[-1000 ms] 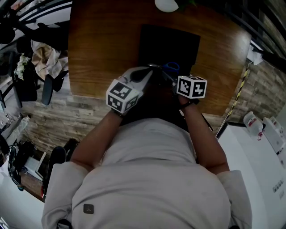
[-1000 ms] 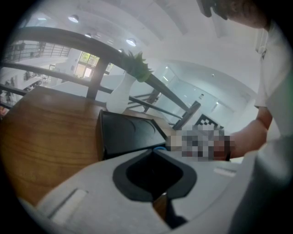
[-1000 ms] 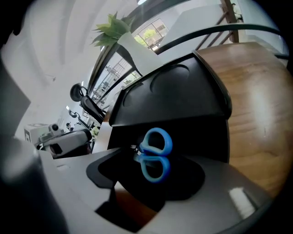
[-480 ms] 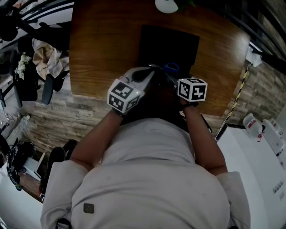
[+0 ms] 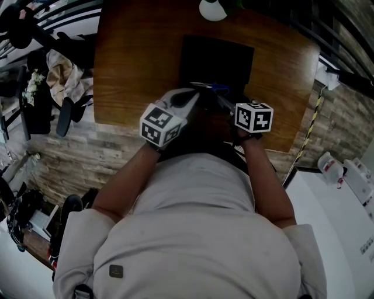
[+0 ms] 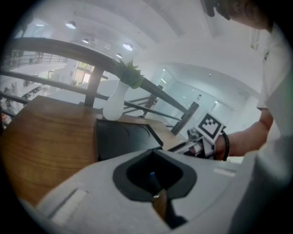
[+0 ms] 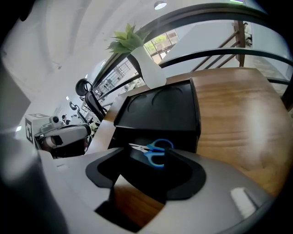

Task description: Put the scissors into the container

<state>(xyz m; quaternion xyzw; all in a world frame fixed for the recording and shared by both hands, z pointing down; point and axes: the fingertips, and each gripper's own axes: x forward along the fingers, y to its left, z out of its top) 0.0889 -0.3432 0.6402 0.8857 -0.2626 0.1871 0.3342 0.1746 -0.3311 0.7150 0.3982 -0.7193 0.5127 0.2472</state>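
Note:
The blue-handled scissors [image 7: 154,150] are held by the handles in my right gripper [image 7: 153,157], which is shut on them, blades pointing left. In the head view the scissors [image 5: 215,89] hang over the near edge of the black container [image 5: 216,55], a flat rectangular box on the wooden table. My left gripper [image 5: 194,94] sits just left of the blade tips and is apart from them. In the left gripper view its jaws stand almost together around a thin gap, with nothing clearly held. The container [image 6: 120,137] lies ahead of it.
A white vase [image 5: 213,8] with a green plant stands behind the container at the table's [image 5: 134,64] far edge. Metal railings run behind the table. A brick floor and clutter lie to the left, below the table edge.
Almost nothing: the head camera has shifted slightly, and both grippers keep their places with the scissors still at the container's near edge.

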